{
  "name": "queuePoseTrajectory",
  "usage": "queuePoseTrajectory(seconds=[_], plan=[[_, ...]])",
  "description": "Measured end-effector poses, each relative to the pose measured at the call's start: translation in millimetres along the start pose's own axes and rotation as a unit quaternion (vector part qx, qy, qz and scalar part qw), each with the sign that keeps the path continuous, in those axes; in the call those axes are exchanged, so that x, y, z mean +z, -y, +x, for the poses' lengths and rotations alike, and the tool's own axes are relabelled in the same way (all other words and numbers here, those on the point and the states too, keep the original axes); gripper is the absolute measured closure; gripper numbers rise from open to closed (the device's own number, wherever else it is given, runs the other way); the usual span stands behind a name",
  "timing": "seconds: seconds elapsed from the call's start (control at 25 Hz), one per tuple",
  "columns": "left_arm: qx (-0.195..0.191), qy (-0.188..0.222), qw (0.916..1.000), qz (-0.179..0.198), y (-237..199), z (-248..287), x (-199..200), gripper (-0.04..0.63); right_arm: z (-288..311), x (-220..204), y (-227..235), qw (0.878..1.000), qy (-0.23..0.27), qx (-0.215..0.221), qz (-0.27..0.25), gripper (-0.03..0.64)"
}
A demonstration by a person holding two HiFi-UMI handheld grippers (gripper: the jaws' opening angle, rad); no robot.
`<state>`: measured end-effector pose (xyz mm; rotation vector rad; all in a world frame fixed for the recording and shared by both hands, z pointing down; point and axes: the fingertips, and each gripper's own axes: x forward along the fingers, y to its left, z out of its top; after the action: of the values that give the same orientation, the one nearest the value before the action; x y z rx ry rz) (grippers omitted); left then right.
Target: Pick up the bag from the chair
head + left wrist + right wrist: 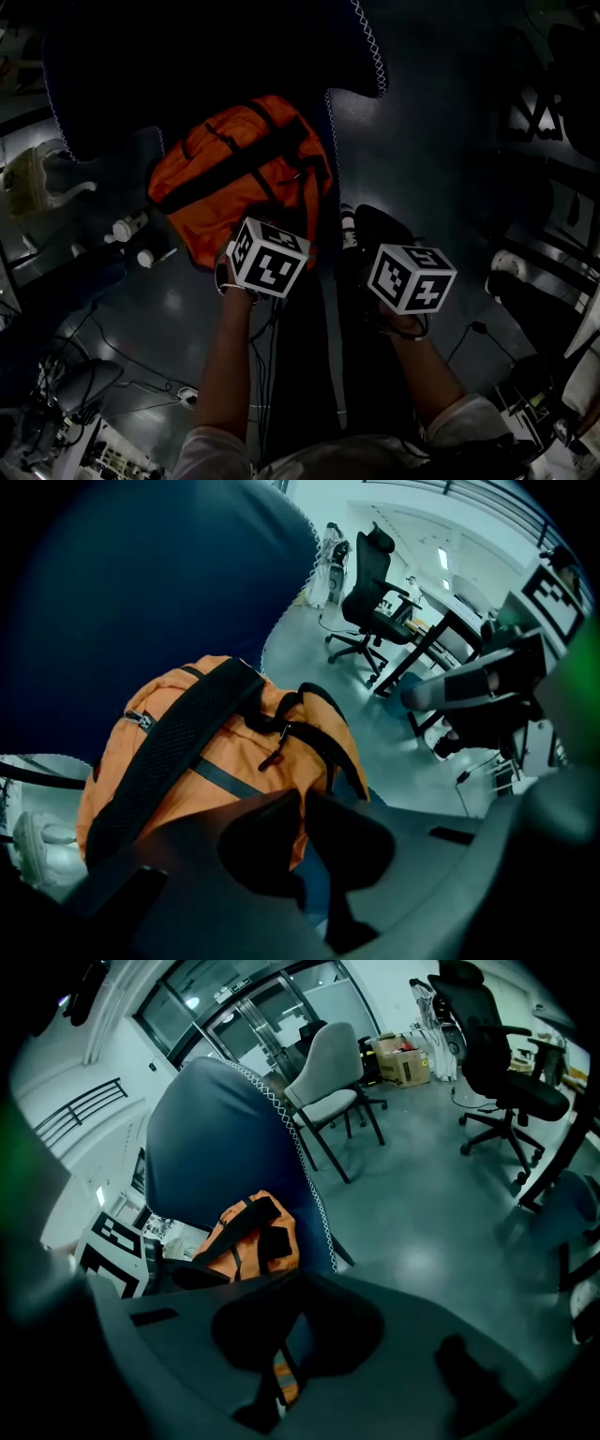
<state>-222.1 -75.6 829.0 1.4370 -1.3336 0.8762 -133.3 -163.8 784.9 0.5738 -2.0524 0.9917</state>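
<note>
Gripping orange bag [239,159] just beneath them, left tool [302,799] and right tool [298,1283].

The orange cloth bag [234,202] looks smooth and finely woven, with matt black mesh-faced webbing straps [173,747]. The dark blue fabric chair [211,1138] is matt, white-stitched at its edge. The grey floor [431,1213] is smooth and glossy.

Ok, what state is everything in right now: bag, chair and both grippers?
bag: against the chair, pinched at its near edge; whether it is lifted clear, cannot tell.
chair: upright, bag in front of its back.
left gripper: shut on the bag's orange fabric.
right gripper: shut on the bag's strap.
</note>
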Motion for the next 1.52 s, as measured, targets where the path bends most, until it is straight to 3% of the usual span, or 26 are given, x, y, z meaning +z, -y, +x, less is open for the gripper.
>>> queuePoseTrajectory(seconds=[0.4, 0.8, 1.08, 1.32, 1.52], plan=[[0.019, 0.053, 0.9969, -0.056, -6.6, -52.7, 5.9, 0.569, -25.9, 13.4, -25.5, 1.000, 0.012, 0.008, -0.017, 0.584], [0.042, 0.077, 0.9931, -0.079, -17.1, -101.9, 7.3, 0.569, -53.8, 23.4, -58.2, 0.999, 0.013, 0.020, -0.033, 0.584], [0.053, 0.108, 0.9863, -0.113, -36.5, -142.4, 4.4, 0.571, -66.4, 34.0, -92.6, 0.998, 0.017, 0.028, -0.046, 0.584], [0.076, 0.154, 0.9759, -0.135, -42.7, -187.3, 10.3, 0.571, -80.1, 37.4, -110.7, 0.998, 0.021, 0.030, -0.052, 0.584], [0.081, 0.165, 0.9748, -0.126, -35.3, -211.9, 16.6, 0.571, -96.1, 45.1, -125.2, 0.997, 0.032, 0.034, -0.054, 0.584]])
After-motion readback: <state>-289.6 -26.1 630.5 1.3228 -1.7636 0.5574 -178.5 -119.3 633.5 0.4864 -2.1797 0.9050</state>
